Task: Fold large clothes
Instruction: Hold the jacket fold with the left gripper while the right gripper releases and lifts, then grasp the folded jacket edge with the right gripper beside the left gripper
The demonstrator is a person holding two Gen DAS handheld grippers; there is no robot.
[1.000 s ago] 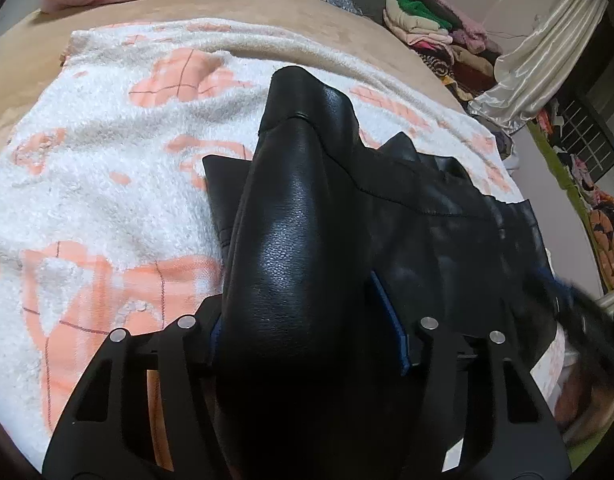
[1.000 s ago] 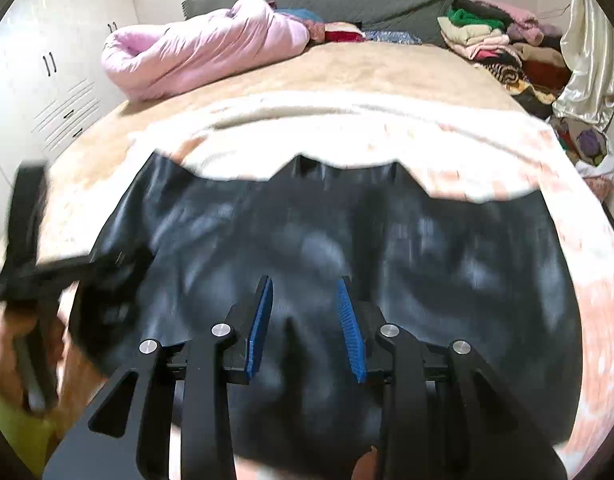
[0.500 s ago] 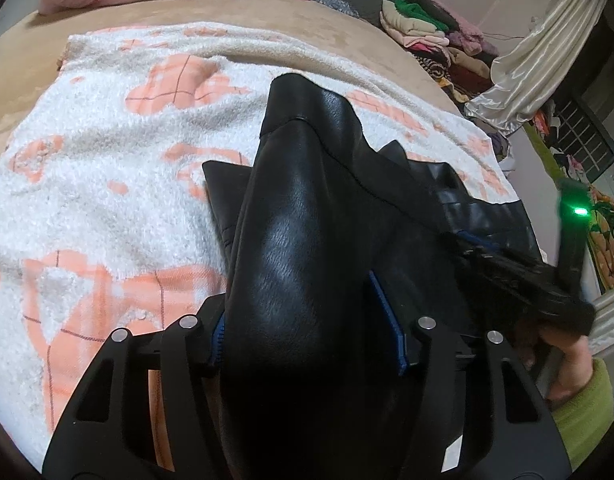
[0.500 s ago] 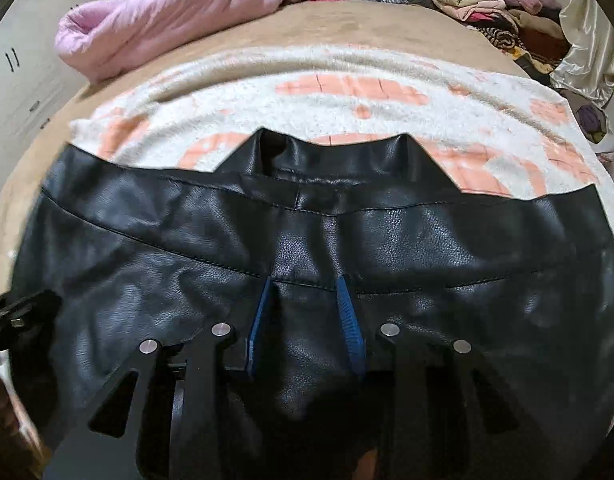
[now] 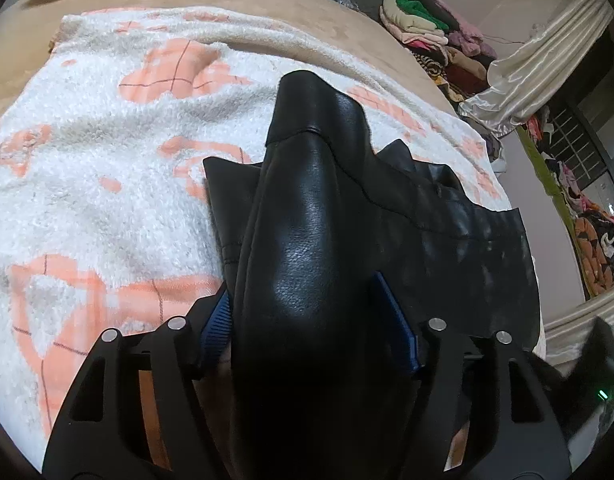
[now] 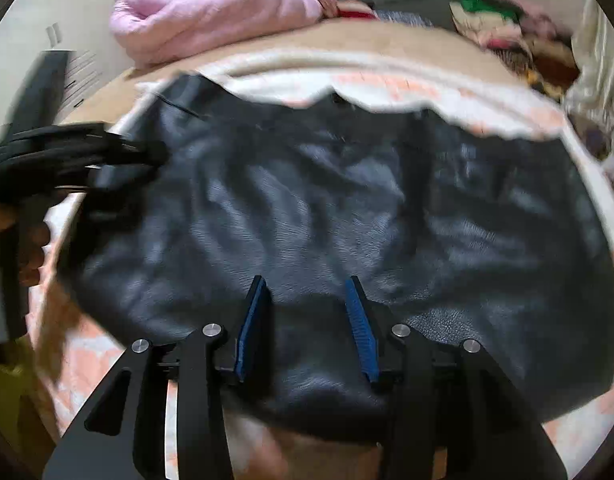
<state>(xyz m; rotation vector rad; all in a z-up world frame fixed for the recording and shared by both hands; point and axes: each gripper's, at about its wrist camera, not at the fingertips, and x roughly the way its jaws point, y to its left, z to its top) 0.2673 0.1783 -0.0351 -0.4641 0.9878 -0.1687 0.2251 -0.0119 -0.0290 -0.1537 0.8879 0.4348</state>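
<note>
The left claw [image 5: 311, 320] sits at the bottom centre of its own view, its blue pads [image 5: 216, 322] on either side of a thick raised fold of the black leather jacket [image 5: 307, 216]; the jaws are opening, with the fold still between them and filling the gap. The right claw [image 6: 305, 320] sits at the bottom centre of the right wrist view, jaws also opening and moderately apart, its pads standing over the jacket's near edge with leather showing in the gap but not pinched; that view is blurred.

The jacket lies spread across the middle of both frames, its collar toward the top of the right wrist view. Under it is a fluffy white blanket with orange patches [image 5: 107, 152], on a tan bed [image 5: 211, 0]. In the right wrist view the left claw reaches in at the left edge. A pink quilt [image 6: 211, 16] lies at the upper left there, and stacked clothes [image 5: 427, 28] fill the upper right of the left wrist view beside a pale curtain [image 5: 539, 64].
</note>
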